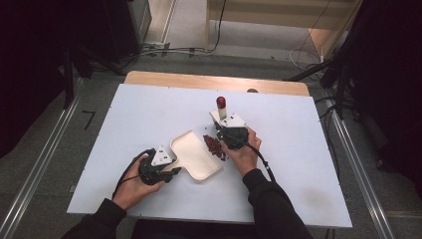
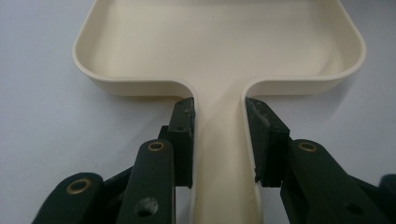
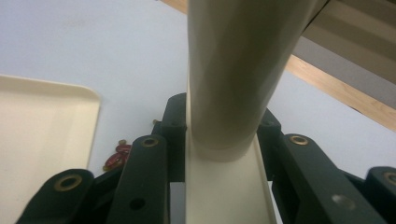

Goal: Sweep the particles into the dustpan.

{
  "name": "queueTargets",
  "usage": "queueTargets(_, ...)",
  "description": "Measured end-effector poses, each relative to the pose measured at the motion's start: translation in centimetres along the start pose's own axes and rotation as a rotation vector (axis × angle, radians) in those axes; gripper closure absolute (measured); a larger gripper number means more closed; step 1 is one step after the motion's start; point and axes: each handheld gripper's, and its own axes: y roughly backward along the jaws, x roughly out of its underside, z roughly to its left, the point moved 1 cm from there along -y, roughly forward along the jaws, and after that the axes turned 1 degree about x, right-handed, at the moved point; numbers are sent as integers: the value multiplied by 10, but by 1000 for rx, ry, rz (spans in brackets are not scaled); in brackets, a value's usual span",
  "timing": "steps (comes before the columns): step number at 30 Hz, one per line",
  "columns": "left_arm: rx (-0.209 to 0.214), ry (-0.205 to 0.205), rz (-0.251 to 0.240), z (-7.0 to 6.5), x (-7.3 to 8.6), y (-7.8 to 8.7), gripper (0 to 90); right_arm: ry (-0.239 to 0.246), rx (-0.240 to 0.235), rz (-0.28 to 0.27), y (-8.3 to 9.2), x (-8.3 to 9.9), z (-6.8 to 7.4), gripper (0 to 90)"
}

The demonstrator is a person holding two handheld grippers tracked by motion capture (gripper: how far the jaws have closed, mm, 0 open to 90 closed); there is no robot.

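No text, label, brand or number can be read in any of the views. The cream dustpan [image 2: 219, 42] is plain inside and along its rim, the white surface [image 1: 149, 114] carries no print (only bare sheet), and the cream handle [image 3: 233, 70] with its red tip bears no lettering. A dark mark on the grey floor [image 1: 89, 118] to the left of the surface looks somewhat like a 7, but it is too small and blurred to tell whether it is a numeral or just tape.
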Motion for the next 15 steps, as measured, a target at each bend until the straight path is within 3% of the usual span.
queueTargets(11,8,-3,6,0,-3,-2,671,78,-50,-11,-2,-1,22,642)
queueTargets(15,10,-2,5,0,-3,-2,671,78,-75,-20,-1,-1,30,642)
